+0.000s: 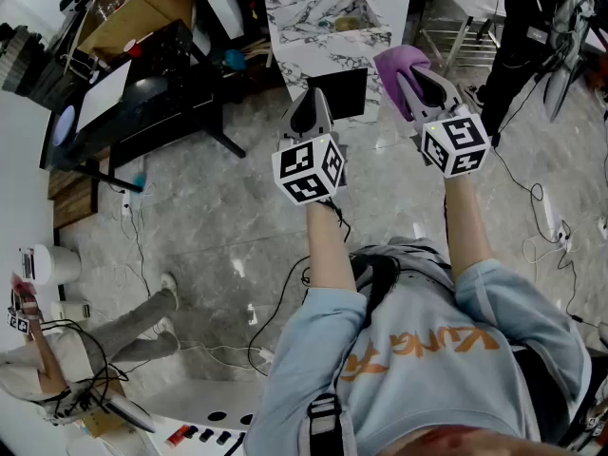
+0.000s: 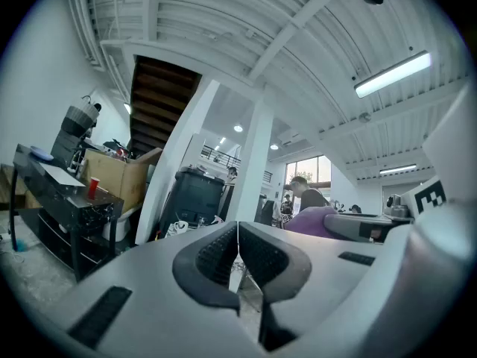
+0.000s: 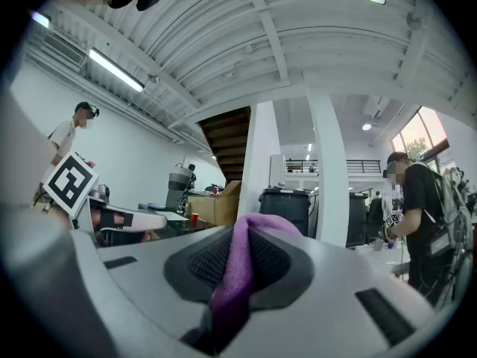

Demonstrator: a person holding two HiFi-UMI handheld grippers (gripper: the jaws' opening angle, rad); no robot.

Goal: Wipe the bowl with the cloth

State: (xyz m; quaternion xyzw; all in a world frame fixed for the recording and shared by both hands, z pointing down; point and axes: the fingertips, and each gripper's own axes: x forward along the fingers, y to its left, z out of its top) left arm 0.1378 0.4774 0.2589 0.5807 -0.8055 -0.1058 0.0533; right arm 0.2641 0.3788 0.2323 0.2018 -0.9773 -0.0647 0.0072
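Both grippers are held level in front of the person, above the floor. My right gripper [image 1: 410,72] is shut on a purple cloth [image 1: 397,62]; in the right gripper view the cloth [image 3: 237,271] is pinched between the dark pads and bulges over the tips of my right gripper [image 3: 243,239]. My left gripper [image 1: 311,101] is shut with nothing in it, and its pads [image 2: 216,253] meet in the left gripper view at my left gripper [image 2: 238,249]. From there the cloth [image 2: 307,219] shows to the right. I cannot make out a bowl in any view.
A marble-topped table [image 1: 366,38] with small items stands ahead beyond the grippers, with a black box [image 1: 340,91] before it. A black desk [image 1: 133,98] is at the left. One person [image 1: 518,36] stands at the top right, another [image 1: 57,354] at the bottom left. Cables [image 1: 546,212] lie on the floor.
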